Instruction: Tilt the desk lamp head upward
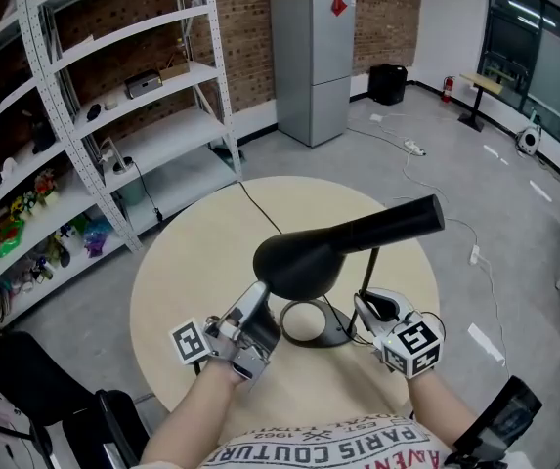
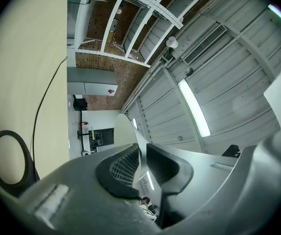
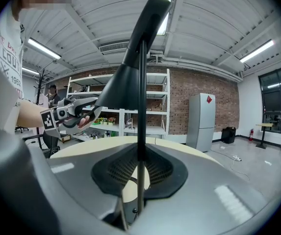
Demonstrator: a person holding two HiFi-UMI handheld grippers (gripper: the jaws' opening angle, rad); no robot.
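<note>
A black desk lamp stands on the round beige table (image 1: 187, 262). Its head (image 1: 297, 260) is a dark cone, with a neck that reaches up and to the right. A thin stem (image 1: 367, 279) runs down to a ring base (image 1: 304, 322). My left gripper (image 1: 256, 322) is under the head's near edge. In the left gripper view its jaws (image 2: 141, 153) are shut on the head's thin rim (image 2: 130, 131). My right gripper (image 1: 375, 311) is shut on the stem, which runs up between its pads (image 3: 139, 168) to the head (image 3: 125, 77).
The lamp's cable (image 1: 258, 208) trails across the table to the far edge. A white shelving rack (image 1: 113, 96) stands at the left and a grey fridge (image 1: 314, 62) behind. More cables lie on the floor at the right (image 1: 411, 149).
</note>
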